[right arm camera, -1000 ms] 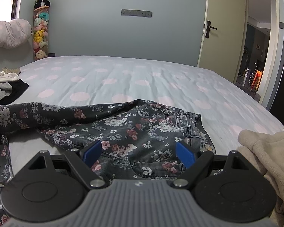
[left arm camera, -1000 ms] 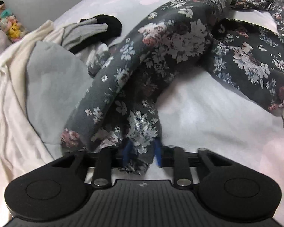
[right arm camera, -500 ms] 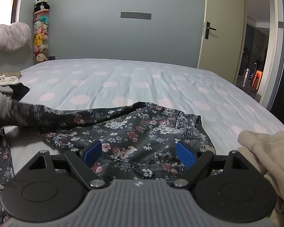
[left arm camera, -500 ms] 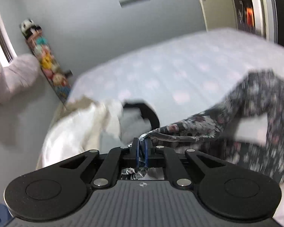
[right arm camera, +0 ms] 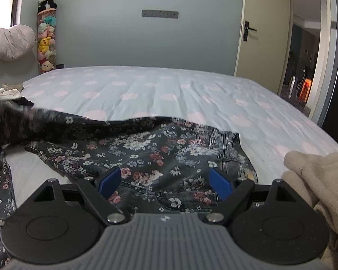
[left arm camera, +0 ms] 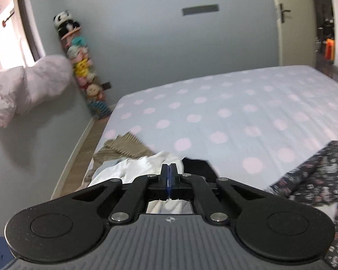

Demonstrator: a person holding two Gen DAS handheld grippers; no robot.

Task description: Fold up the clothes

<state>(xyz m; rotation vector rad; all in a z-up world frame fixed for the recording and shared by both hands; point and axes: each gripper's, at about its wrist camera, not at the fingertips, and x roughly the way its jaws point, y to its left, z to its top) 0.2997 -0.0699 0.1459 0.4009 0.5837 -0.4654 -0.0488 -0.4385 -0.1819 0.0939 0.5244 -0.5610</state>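
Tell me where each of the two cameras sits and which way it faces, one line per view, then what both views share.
Left wrist: rides on the left gripper, whose jaws are together; raised, it looks across the polka-dot bed toward the grey wall, with a pile of clothes just ahead.
Right wrist: rides on the right gripper, whose jaws are spread; held low over the floral trousers, it faces the same wall, a beige garment at right.
Shared: the bed, the trousers, the stuffed-toy column, the wall plate and the door.

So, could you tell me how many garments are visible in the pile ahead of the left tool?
3: a tan knit farthest back, a white one nearer, a black one to its right. Others may lie hidden beneath the left tool.
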